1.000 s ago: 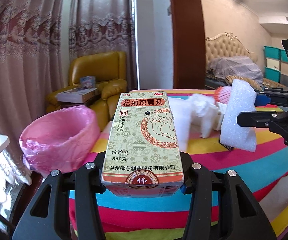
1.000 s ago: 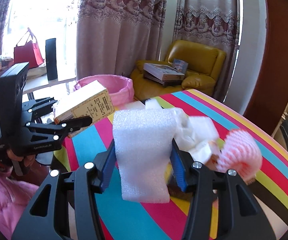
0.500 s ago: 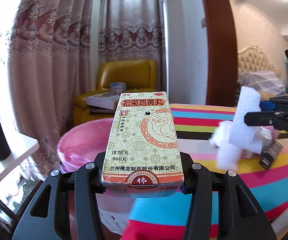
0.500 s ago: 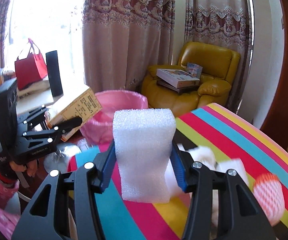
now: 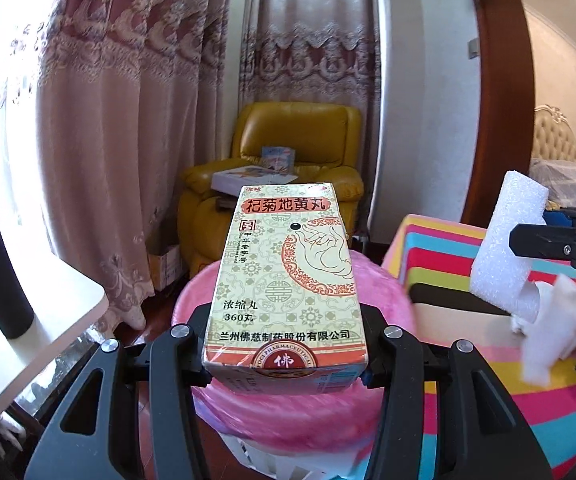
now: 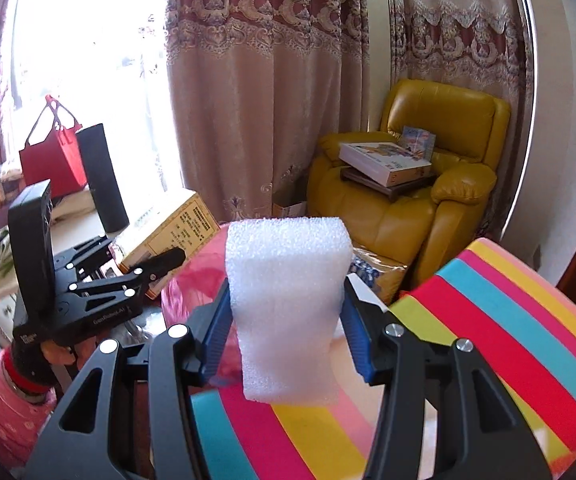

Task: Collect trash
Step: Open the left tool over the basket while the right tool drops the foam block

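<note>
The left gripper (image 5: 286, 364) points slightly downward, its jaws clamped on a box (image 5: 288, 280). The right gripper (image 6: 286, 344) tilts downward beside it, pinching a foam block (image 6: 288, 304).

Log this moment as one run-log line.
left hand-held gripper: shut on medicine box | right hand-held gripper: shut on white foam block | pink-lined trash bin: under box | nothing released

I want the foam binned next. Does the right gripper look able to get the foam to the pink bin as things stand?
Probably yes. The right gripper is shut on the foam, and the pink bin shows open just beyond it. The left gripper with its box hangs beside the bin and may crowd it.
</note>
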{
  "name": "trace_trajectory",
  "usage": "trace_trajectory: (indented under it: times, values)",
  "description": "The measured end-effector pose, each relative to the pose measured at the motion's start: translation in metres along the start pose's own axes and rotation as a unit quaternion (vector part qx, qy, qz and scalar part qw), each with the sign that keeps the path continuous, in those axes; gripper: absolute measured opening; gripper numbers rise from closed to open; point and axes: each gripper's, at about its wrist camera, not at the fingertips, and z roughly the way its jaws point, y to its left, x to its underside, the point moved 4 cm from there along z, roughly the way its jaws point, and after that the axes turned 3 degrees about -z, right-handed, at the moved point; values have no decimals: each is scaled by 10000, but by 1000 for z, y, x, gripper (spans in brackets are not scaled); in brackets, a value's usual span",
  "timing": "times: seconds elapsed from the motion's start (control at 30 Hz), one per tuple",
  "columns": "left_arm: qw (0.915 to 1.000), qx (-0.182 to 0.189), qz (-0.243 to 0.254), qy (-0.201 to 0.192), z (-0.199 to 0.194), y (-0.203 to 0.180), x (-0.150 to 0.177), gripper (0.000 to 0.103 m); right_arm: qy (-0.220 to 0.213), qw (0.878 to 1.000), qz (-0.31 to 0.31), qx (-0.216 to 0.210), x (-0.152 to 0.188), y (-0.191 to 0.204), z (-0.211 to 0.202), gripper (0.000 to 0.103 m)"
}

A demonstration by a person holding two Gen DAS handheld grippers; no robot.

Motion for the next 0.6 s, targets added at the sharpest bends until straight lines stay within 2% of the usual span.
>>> trace_trajectory:
  times: [0.17,0.4,0.43,0.47,0.5,0.53,0.6]
  values:
    - [9997,39,-187,137,19,18,-9,46,75,9994,262,-208,-15,0,39,50]
    - [9988,58,-387,281,43,34,-14,47,51,9992,319,-221,-30,-4,71,51]
    - [9987,38,-419,272,46,36,-15,49,27,9990,355,-264,-32,-5,74,57]
    - [9987,29,-427,270,48,38,-16,59,26,9986,414,-330,-34,-7,78,71]
    - [9987,2,-429,271,49,40,-16,66,-5,9983,472,-332,-35,-8,78,76]
    - [9988,-55,-428,233,48,41,-16,74,-56,9981,517,-327,-36,-11,76,78]
    - [9990,-146,-387,173,44,40,-16,80,-157,9970,621,-443,-38,-15,69,78]
